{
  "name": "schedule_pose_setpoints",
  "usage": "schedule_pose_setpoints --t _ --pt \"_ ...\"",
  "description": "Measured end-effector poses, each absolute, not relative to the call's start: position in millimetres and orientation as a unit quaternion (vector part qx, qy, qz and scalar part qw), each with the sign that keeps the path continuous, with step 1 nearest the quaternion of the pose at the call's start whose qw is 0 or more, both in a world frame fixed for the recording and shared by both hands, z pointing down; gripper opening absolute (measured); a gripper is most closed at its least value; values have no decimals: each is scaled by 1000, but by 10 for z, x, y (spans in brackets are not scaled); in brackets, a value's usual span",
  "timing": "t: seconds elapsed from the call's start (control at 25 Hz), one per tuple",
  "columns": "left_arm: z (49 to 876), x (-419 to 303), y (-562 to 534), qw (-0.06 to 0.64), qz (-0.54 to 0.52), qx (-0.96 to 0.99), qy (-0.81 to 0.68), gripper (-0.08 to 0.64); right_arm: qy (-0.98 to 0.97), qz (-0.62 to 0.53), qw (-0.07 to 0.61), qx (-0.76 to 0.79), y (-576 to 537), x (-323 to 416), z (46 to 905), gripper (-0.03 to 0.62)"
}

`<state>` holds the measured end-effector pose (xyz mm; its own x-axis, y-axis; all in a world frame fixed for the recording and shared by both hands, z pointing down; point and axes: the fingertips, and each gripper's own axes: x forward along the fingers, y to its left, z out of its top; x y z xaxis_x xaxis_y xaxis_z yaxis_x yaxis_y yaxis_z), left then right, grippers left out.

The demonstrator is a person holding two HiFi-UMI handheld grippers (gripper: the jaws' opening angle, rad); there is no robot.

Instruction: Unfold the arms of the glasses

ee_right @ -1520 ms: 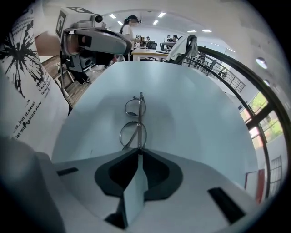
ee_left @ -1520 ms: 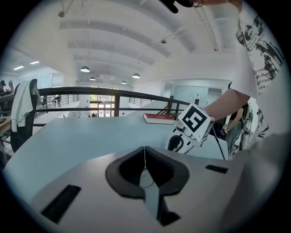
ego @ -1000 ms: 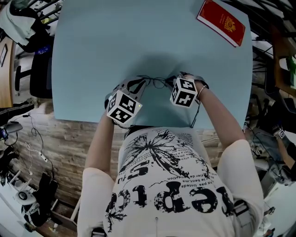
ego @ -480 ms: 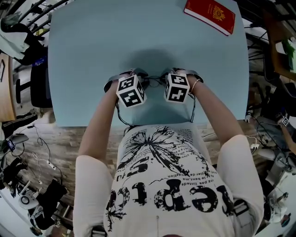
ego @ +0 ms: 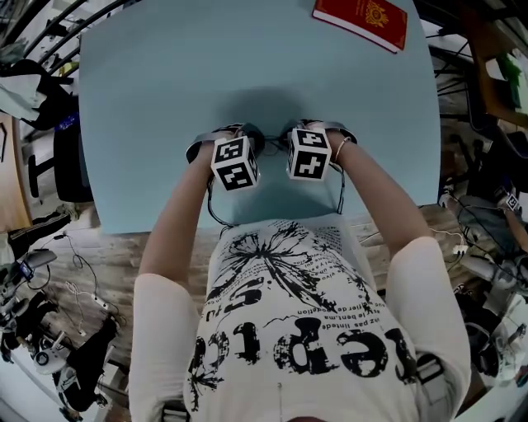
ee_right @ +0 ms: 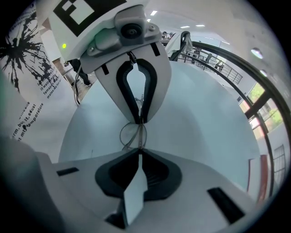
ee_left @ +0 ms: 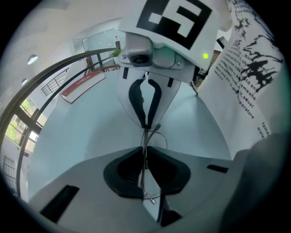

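A red booklet (ego: pixel 360 21) lies at the table's (ego: pixel 148 99) far corner, away from the glasses (ee_right: pixel 132 134).

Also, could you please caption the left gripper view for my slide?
Left gripper shut on thin wire glasses, facing the right gripper over the table.

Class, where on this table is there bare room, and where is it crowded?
Crowded: the near edge, where left tongs and right tongs pinch the glasses. Bare: the table beyond them up to the red book, and either side.
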<state>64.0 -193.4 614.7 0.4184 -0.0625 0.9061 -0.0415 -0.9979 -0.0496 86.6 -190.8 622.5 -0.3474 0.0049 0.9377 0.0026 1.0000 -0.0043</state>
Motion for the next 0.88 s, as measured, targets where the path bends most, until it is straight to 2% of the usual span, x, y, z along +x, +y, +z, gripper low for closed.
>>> schedule_pose_setpoints --t 0.32,0.56,0.88 --pt "6082 660 -1911 -38 -497 -867 23 40 -818 2 575 -3 -1898 910 6235 35" --pt "5856 640 -1870 -42 -450 -892 25 38 -808 -2 589 -2 -1846 935 6242 35" --pt "5709 542 -1824 -14 -433 -900 37 29 -806 6 592 4 -1809 996 6260 35"
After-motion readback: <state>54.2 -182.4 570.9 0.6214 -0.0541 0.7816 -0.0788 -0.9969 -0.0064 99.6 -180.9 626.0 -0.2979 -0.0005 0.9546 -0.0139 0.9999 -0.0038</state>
